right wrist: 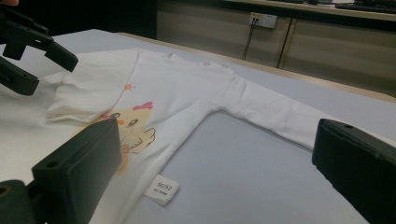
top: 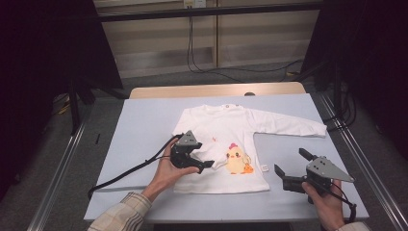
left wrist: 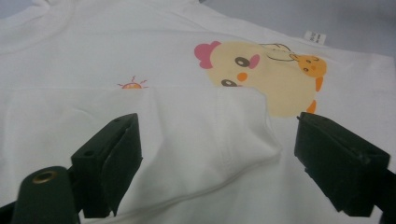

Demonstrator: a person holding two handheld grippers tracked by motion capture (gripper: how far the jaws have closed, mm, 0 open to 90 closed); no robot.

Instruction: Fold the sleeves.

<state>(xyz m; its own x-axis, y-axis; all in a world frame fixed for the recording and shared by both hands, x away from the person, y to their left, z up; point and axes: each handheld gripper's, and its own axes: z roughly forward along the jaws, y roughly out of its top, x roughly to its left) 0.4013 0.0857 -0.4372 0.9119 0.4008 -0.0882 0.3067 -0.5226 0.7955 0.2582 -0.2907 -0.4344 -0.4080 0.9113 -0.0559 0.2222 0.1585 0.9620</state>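
Observation:
A white long-sleeved child's shirt (top: 216,130) with a yellow chick print (top: 235,160) lies flat on the pale table mat (top: 139,130). One sleeve is folded in over the chest (left wrist: 210,140); the other sleeve (top: 288,126) stretches out to the right. My left gripper (top: 204,164) rests over the shirt's lower left part. It is open, and the folded sleeve's cuff lies between the jaws (left wrist: 217,123) without being pressed. My right gripper (top: 290,161) is open above bare mat to the right of the hem, near the size tag (right wrist: 161,189). In the right gripper view the left gripper (right wrist: 51,73) shows at top left.
A wooden strip (top: 216,90) runs along the table's far edge. Metal frame rails (top: 57,168) flank both sides. Cables hang down the back wall (top: 192,48) and trail across the floor. Bare mat lies left of the shirt and under the outstretched sleeve.

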